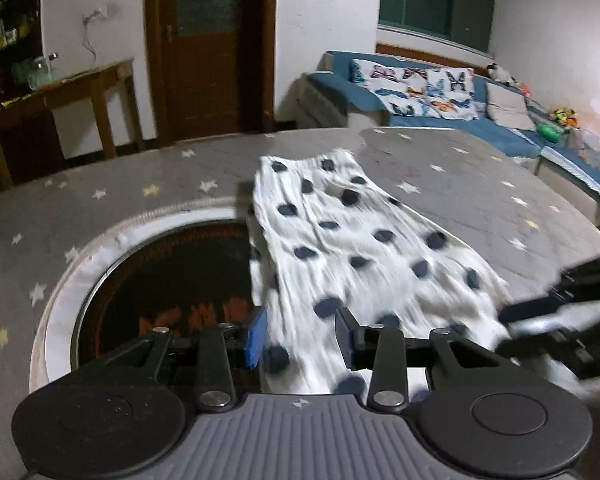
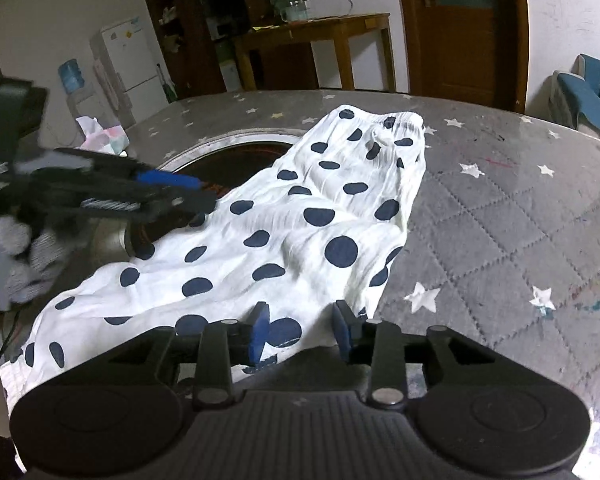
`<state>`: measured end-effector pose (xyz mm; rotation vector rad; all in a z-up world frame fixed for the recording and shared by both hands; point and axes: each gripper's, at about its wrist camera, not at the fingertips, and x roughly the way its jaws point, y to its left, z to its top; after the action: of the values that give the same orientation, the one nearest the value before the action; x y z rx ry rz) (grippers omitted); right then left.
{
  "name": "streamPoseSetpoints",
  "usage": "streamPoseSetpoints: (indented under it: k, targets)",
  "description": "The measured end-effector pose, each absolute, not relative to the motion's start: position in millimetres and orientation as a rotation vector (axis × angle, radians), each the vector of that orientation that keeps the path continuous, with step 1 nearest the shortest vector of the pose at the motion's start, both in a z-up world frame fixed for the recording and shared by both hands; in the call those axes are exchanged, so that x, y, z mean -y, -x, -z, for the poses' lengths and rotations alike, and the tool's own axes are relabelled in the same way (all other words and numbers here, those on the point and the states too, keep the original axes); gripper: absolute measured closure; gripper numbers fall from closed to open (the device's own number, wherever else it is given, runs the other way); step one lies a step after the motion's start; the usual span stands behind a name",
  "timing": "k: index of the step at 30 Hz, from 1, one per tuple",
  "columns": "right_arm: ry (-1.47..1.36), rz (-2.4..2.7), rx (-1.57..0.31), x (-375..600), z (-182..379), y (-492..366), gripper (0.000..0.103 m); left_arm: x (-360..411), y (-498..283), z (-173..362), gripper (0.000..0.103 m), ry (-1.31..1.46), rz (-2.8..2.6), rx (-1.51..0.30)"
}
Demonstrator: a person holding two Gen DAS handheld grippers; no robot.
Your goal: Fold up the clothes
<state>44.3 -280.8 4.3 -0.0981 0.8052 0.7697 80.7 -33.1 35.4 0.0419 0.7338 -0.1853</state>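
Note:
A white garment with dark navy dots (image 1: 360,240) (image 2: 300,220) lies spread on the grey star-patterned table cover (image 1: 480,184) (image 2: 500,220), its gathered waistband at the far end. Its left side hangs over a round dark opening (image 1: 172,280) in the table. My left gripper (image 1: 301,336) stands open over the near end of the cloth, with fabric lying between its blue pads (image 1: 256,336) but not pinched. In the right wrist view it shows blurred at the cloth's left edge (image 2: 172,192). My right gripper (image 2: 301,328) is open too, low over the near right corner of the garment.
The round opening (image 2: 236,156) has a white rim and a dark red glow inside. A blue sofa (image 1: 440,92) stands behind the table to the right. A wooden side table (image 2: 312,32), a brown door and a white fridge (image 2: 128,60) stand along the far wall.

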Motion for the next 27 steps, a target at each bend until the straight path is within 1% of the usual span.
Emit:
streamPoseSetpoints:
  k: [1,3,4,5,6,8,11,14,18,22,27]
  targets:
    - [0.101,-0.77,-0.791,280,-7,-43,0.068,33,-88,-34,0.063,-0.043,0.181,-0.736]
    - [0.092,-0.776,-0.77,280,-11,-42,0.066,33,-100,-30,0.067,-0.048,0.172,-0.738]
    - [0.086,-0.78,-0.766,279,-12,-42,0.065,33,-105,-27,0.071,-0.047,0.173,-0.742]
    - [0.082,-0.785,-0.764,279,-12,-43,0.065,32,-108,-25,0.08,-0.045,0.178,-0.747]
    - [0.079,-0.787,-0.765,278,-12,-44,0.064,33,-110,-23,0.084,-0.051,0.184,-0.751]
    - [0.08,-0.785,-0.779,277,-7,-45,0.063,35,-113,-18,0.097,-0.073,0.19,-0.754]
    - [0.075,-0.78,-0.793,278,0,-46,0.062,34,-112,-17,0.103,-0.097,0.156,-0.726]
    - [0.064,-0.777,-0.793,281,1,-45,0.062,26,-115,-19,0.103,-0.091,0.105,-0.696]
    - [0.066,-0.772,-0.795,282,-1,-43,0.062,17,-123,-14,0.103,-0.09,0.077,-0.729]
    - [0.022,-0.762,-0.774,291,-8,-42,0.062,13,-114,-26,0.102,-0.035,0.113,-0.711]
    - [-0.039,-0.721,-0.788,310,-5,-49,0.062,26,-106,-37,0.1,-0.025,0.214,-0.714]
